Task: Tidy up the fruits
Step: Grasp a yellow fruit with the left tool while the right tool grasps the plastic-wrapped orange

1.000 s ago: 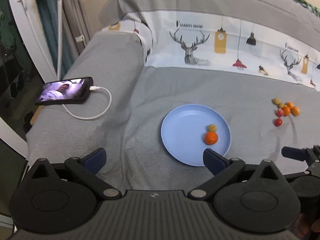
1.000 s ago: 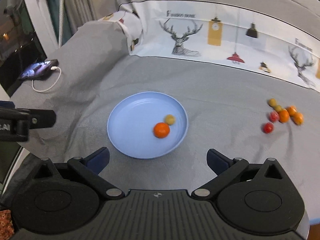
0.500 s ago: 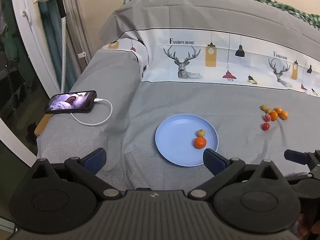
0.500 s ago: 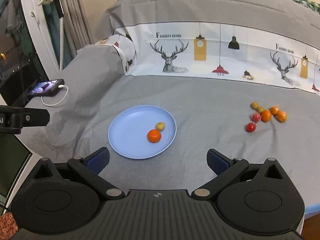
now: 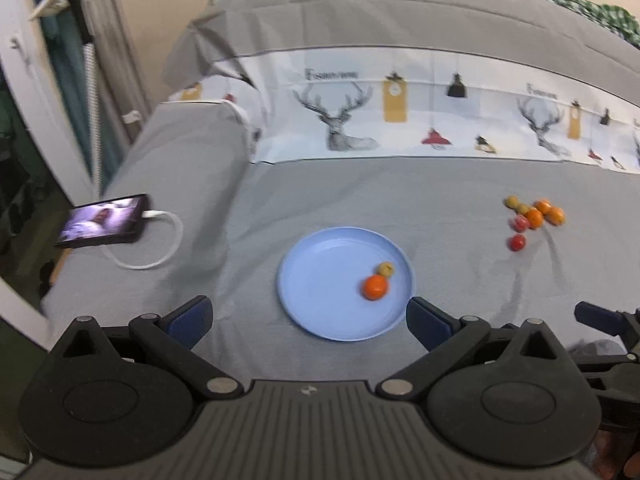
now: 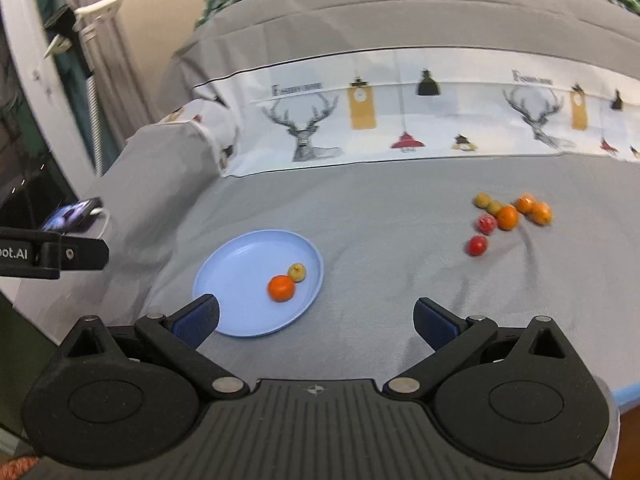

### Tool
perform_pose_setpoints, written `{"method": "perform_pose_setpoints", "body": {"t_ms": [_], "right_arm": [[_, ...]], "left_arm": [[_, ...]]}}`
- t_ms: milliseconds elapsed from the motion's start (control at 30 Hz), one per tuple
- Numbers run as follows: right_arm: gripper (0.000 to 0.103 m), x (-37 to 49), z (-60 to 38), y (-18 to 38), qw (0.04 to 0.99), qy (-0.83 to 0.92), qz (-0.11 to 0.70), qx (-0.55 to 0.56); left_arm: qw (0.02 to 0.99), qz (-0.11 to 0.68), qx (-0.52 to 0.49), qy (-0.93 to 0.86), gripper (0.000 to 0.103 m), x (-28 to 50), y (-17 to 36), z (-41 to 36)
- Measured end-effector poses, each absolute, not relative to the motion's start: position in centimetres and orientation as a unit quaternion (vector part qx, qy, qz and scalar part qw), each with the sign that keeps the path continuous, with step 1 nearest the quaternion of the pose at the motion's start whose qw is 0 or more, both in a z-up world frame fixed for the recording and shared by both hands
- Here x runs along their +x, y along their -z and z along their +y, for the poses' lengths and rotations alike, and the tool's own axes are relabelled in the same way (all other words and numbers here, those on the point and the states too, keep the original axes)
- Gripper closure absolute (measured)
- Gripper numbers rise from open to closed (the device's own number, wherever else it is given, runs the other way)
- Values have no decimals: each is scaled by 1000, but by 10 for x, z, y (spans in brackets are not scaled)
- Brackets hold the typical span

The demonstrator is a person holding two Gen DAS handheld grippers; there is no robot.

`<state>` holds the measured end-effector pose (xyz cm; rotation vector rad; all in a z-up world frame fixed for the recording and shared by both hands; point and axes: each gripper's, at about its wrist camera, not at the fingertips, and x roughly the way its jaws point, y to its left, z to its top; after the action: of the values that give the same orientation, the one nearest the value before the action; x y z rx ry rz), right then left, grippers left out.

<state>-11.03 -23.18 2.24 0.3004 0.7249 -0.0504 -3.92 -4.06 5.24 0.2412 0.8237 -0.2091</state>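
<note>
A light blue plate (image 5: 320, 280) (image 6: 232, 264) lies on the grey bedsheet and holds an orange (image 5: 375, 287) (image 6: 281, 288) touching a small yellow-green fruit (image 5: 385, 268) (image 6: 297, 272). A cluster of several small orange, red and yellow fruits (image 5: 534, 217) (image 6: 507, 216) lies on the sheet to the right, with one red fruit (image 6: 476, 245) a little apart. My left gripper (image 5: 308, 318) is open and empty, held back from the plate's near edge. My right gripper (image 6: 316, 316) is open and empty, right of the plate.
A phone (image 5: 102, 226) with a lit screen and a white cable (image 5: 156, 248) lies at the bed's left edge. A printed deer-pattern cloth (image 6: 400, 120) covers the raised back of the bed. A white door frame (image 5: 24, 80) stands at left.
Both grippers first pulled back from the bed, then shifted a little. The right view has swung left-to-right, so the plate sits further left. Fruits have not moved.
</note>
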Motion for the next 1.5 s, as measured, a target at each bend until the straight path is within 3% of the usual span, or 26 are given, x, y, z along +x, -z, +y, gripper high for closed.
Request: {"method": "perform_pose_setpoints", "body": {"t_ms": [667,900,1167,1500], "right_arm": [[1,-95,-374,42,894,198,335,221],[1,-51,-450,70,897,261,314,167],[1,22,-518,137,882,280,353,140],[1,84,-553,205,883,262,373,114]], "left_arm": [[861,437,182,186,0,39,27,-191],[859,435,185,198,0,99,64,-276],[832,441,221,254,0,182,134,-384],[773,504,206,324,0,242,206,-446]]}}
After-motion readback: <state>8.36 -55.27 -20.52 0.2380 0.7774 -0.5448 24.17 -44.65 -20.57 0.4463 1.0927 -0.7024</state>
